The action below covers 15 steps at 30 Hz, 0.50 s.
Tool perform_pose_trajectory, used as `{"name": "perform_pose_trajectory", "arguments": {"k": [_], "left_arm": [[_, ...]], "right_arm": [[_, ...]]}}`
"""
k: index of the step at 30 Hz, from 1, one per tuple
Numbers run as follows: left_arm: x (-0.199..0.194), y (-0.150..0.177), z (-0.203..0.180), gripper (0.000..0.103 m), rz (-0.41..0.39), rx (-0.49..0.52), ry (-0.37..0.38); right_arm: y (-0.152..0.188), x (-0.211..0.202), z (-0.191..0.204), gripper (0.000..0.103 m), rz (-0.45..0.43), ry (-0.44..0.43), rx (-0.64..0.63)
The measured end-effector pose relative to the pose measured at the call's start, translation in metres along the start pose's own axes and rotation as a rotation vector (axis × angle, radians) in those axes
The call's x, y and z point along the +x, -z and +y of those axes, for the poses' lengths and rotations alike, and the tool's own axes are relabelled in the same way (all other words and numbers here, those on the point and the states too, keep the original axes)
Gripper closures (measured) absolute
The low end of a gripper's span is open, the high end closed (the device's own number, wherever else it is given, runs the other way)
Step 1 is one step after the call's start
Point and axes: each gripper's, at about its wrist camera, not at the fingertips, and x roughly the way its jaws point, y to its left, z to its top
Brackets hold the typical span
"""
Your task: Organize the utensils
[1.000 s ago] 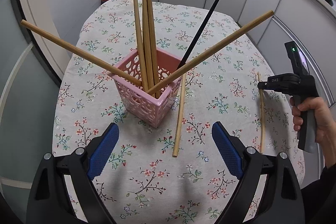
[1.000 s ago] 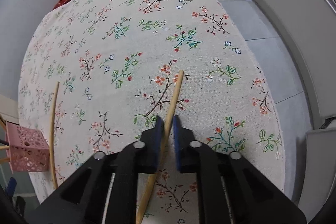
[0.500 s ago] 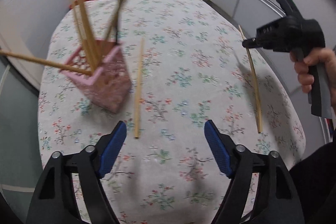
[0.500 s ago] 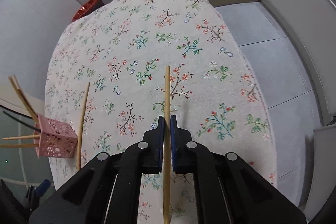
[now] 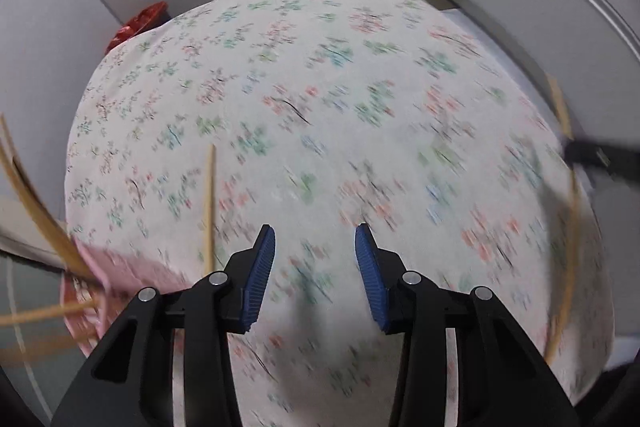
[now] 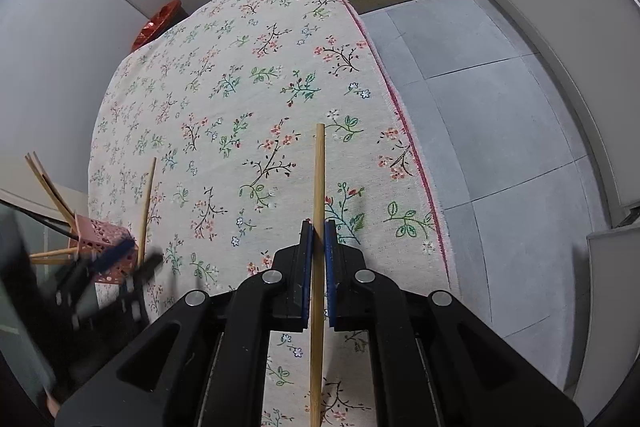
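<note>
My right gripper (image 6: pixel 319 229) is shut on a bamboo chopstick (image 6: pixel 319 175) and holds it above the floral tablecloth (image 6: pixel 224 99); that chopstick also shows blurred at the right of the left wrist view (image 5: pixel 570 227). My left gripper (image 5: pixel 315 243) is open and empty above the cloth; it shows blurred in the right wrist view (image 6: pixel 120 259). A pink perforated basket (image 6: pixel 106 241) (image 5: pixel 120 267) holds several bamboo chopsticks and a black one. One loose bamboo chopstick (image 5: pixel 209 203) (image 6: pixel 146 203) lies on the cloth beside the basket.
The table's right edge (image 6: pixel 404 131) drops to a grey tiled floor (image 6: pixel 500 115). A red object (image 6: pixel 160 23) sits past the far corner. White cabinet panels ring the table.
My right gripper has lifted the chopstick off the cloth and raised it. My left gripper has swung right and closer in, its jaws narrower, so the basket has slid to the left edge of its view.
</note>
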Motion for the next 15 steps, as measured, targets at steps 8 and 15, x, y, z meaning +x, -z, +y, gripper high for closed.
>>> {"name": "perform_pose_trajectory", "arguments": {"k": [8, 15], "left_arm": [[0.048, -0.040, 0.050, 0.077, 0.115, -0.127, -0.125], [0.087, -0.038, 0.071, 0.079, 0.189, -0.183, -0.164]], "right_arm": [[-0.007, -0.011, 0.002, 0.098, -0.013, -0.059, -0.017], [-0.007, -0.010, 0.005, 0.098, 0.000, -0.055, -0.047]]}}
